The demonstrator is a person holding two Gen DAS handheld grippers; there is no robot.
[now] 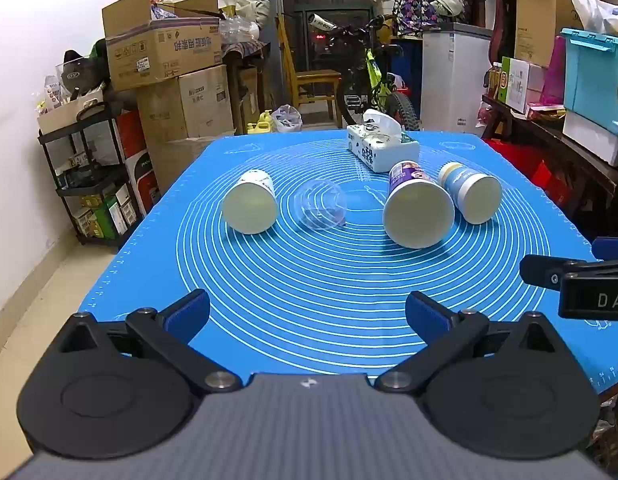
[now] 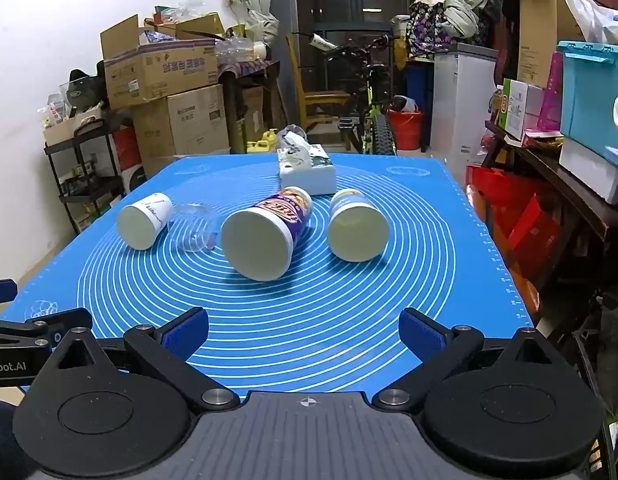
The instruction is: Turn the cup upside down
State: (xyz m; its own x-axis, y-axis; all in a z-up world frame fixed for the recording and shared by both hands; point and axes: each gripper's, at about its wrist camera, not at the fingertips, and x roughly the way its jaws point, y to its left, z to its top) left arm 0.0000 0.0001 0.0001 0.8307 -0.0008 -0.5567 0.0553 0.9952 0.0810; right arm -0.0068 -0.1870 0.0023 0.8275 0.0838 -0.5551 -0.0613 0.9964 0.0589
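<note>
Not yet grasping: both claws, left claw [image 1: 308,314] and right claw [image 2: 304,330], spread empty near four toppled cups; next, reaching toward purple cup [image 2: 265,230].

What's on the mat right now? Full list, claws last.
white paper cup: 1, white, lying on its side, mat's left
clear plastic cup: 1, transparent, on its side beside the white cup
purple paper cup: 1, purple print, on its side, centre
blue paper cup: 1, blue and white, on its side, right
tissue pack: 1, white, far side
mat: 1, blue, ringed
left claw: open, empty
right claw: open, empty
</note>
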